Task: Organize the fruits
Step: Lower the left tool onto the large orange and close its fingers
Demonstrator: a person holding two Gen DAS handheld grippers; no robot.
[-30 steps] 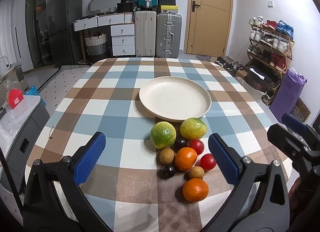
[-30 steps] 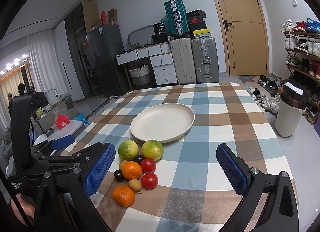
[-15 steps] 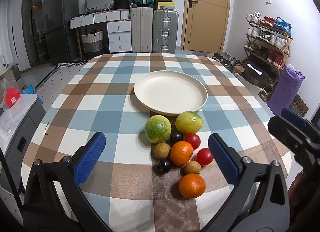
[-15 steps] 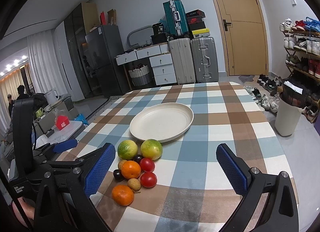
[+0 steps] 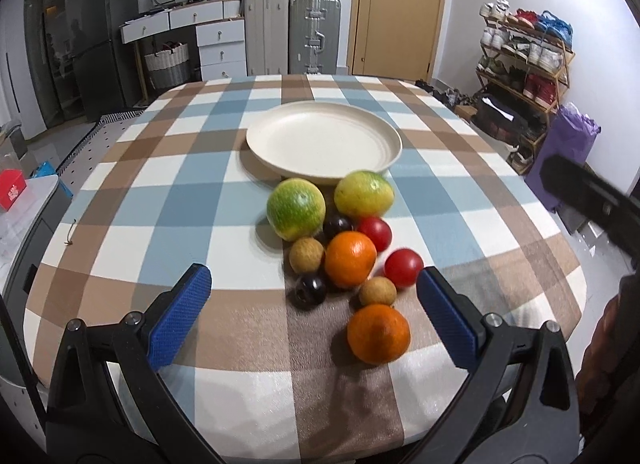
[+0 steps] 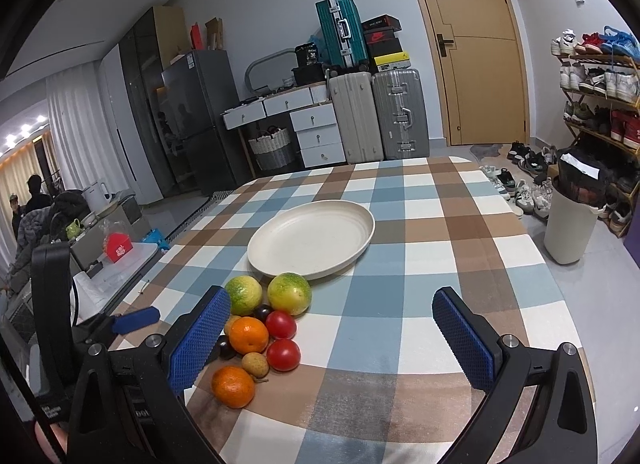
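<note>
Both grippers, left gripper [image 5: 312, 300] and right gripper [image 6: 332, 328], hung spread wide, empty. Ahead lay two oranges [image 5: 350, 259], two green citrus [image 5: 296, 208], two tomatoes [image 5: 403, 267], one plate [image 5: 324, 144].

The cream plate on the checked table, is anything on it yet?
Empty. The cream plate shows bare inside in both views; all the fruits sit on the tablecloth in front of it.

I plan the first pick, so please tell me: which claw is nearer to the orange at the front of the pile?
Left. The left claw is open with the front orange between its fingers. The right claw is open further right, the orange beside its left finger.
</note>
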